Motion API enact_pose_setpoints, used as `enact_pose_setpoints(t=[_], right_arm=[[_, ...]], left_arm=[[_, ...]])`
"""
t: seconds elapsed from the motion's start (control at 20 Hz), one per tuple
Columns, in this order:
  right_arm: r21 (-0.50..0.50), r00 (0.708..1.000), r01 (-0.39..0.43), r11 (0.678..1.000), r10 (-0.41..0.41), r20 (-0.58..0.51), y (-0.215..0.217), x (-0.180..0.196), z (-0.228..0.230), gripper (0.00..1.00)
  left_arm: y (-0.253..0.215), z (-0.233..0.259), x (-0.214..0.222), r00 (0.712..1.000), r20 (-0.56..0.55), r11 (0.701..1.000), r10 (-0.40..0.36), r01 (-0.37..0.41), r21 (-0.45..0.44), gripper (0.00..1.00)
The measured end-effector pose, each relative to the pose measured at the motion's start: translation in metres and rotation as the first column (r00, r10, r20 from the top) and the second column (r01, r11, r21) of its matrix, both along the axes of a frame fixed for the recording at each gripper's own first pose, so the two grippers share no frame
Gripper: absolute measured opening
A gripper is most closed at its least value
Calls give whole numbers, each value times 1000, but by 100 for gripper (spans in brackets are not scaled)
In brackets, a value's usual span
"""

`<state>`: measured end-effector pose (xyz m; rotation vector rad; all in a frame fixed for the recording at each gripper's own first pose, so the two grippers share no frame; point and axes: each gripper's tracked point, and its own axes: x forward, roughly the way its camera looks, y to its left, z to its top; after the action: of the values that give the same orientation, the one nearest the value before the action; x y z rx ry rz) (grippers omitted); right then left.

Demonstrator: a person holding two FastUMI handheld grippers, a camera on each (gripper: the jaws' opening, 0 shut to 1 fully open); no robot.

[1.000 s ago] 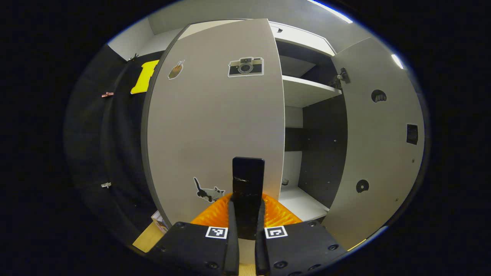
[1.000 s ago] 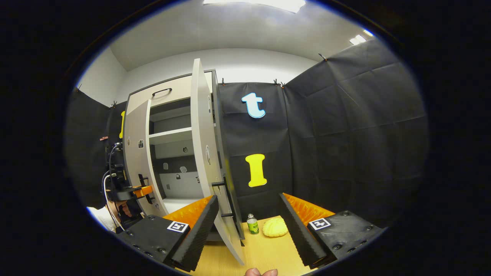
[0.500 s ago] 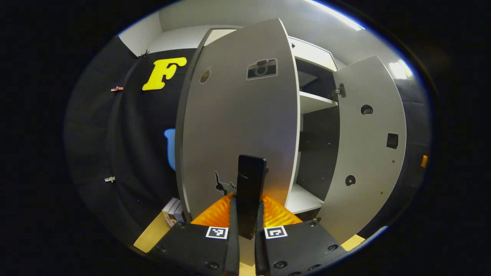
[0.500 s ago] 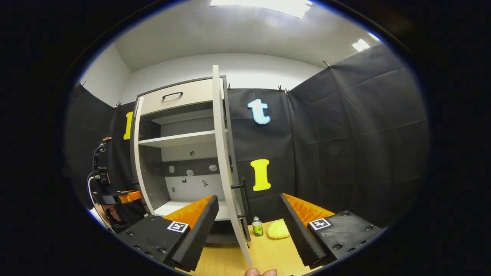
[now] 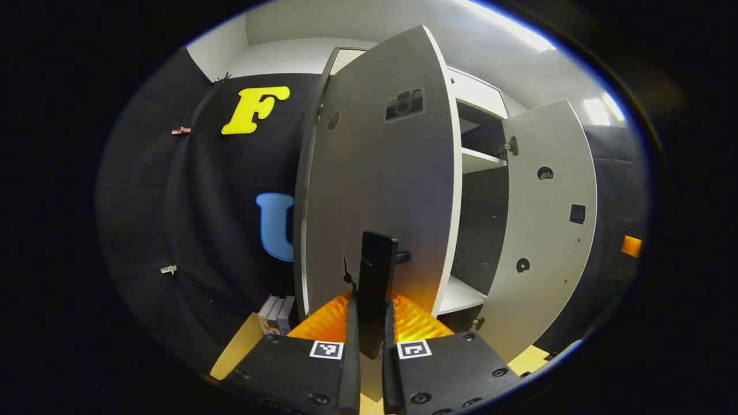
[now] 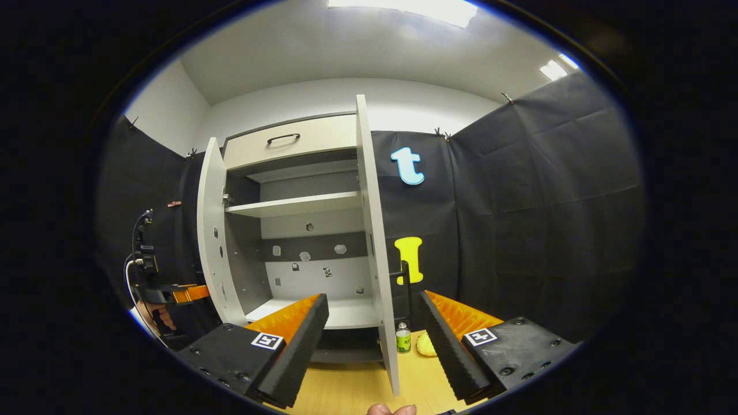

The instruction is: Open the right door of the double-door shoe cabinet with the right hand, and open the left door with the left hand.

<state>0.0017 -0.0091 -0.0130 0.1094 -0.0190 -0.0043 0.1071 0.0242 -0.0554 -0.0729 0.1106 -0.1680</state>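
A recording booth staged as a household corner. Walled at nine and three o'clock with black cloth (image 6: 536, 190) clipped up along its top edge, under a plain white ceiling with panel lights (image 6: 403, 8). At twelve o'clock, a pale double-door shoe cabinet (image 6: 288, 138) with a drawer on top, standing on a light wooden floor (image 6: 346, 392). Near six o'clock, a small green bottle (image 6: 403, 338) and, in the left gripper view at seven o'clock, a few books (image 5: 275, 311).

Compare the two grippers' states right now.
The left gripper is shut on the left door's black bar handle; the right gripper is open and holds nothing, the pale right door's edge standing between its fingers untouched. Both point toward the open shoe cabinet.
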Motion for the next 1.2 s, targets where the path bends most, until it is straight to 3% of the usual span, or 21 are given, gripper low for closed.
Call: enact_pose_setpoints(t=[0.45,0.7,0.8,0.9,1.05,1.15,1.2], right_arm=[[-7,1000,-7,1000,8,23,3,-1,2,98],[-14,999,-39,999,39,12,5,-2,1,98],[-17,999,-54,998,54,9,8,-3,1,98],[-17,997,-73,997,73,2,22,0,-1,98],[-21,995,-101,995,101,-3,34,-4,-3,98],[-28,993,-115,993,115,-4,37,-6,-3,98],[-33,993,-117,993,117,-4,38,-8,-3,98]], left_arm=[[32,2,-13,999,12,999,30,-30,-21,20],[91,-1,-26,995,21,995,95,-95,-12,15],[129,-4,-35,987,19,988,157,-157,-4,13],[118,-6,-49,999,5,996,49,-48,-77,13],[160,-10,-54,983,3,982,183,-183,41,11],[158,-10,-57,982,1,982,188,-188,-10,7],[157,-8,-61,983,2,982,185,-184,-52,14]])
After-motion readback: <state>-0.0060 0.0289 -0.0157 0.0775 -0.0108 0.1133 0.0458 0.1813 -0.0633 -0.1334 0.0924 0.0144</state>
